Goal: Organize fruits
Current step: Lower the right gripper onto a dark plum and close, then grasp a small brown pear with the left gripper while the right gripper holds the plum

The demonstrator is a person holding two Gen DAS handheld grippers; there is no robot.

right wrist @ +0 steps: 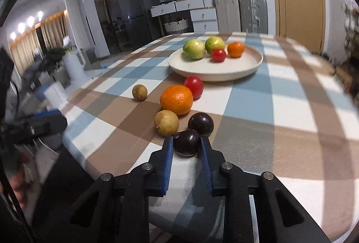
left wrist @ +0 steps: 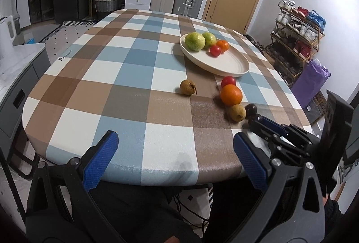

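Fruit gathering is the job, and in the left wrist view the left gripper hangs released over the near table edge, its blue pads wide apart with nothing between them; ahead and to its right the right gripper reaches in beside a tan fruit, with the cream plate farther ahead. In the right wrist view the right gripper is clenched on a dark plum, both pads pressing its sides while it sits on the cloth at the fingertips. A second dark plum touches it just ahead, the tan fruit just ahead-left. Lifting straight up before travelling toward the plate should avoid nudging those neighbours. The plum looks nearly round, so no long axis or pointing direction can be told; its stem end is not visible.
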